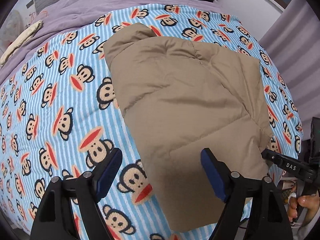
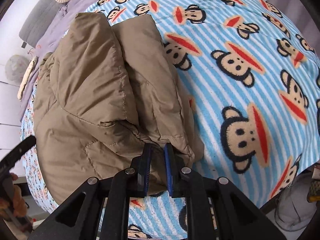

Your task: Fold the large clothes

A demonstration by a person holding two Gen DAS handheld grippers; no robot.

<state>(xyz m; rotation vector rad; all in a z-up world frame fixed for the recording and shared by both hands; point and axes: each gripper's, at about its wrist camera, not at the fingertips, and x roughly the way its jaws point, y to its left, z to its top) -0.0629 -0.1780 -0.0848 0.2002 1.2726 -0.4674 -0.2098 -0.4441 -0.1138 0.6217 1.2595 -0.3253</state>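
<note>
While the tan jacket [image 1: 186, 100] lies folded on the monkey-print blanket [image 1: 60, 104], the left gripper [image 1: 161, 156] hangs above its near edge, fingers spread and empty; the right gripper [image 2: 158, 150] pinches the jacket's near corner.

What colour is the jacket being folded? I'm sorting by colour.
Plain khaki tan jacket, clearest in the left wrist view.

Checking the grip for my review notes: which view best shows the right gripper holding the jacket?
The right wrist view: the right gripper pinches the tan jacket's near edge between its blue pads. The left wrist view shows only that gripper's black finger at the jacket's right corner, with the pinch itself hidden.
</note>
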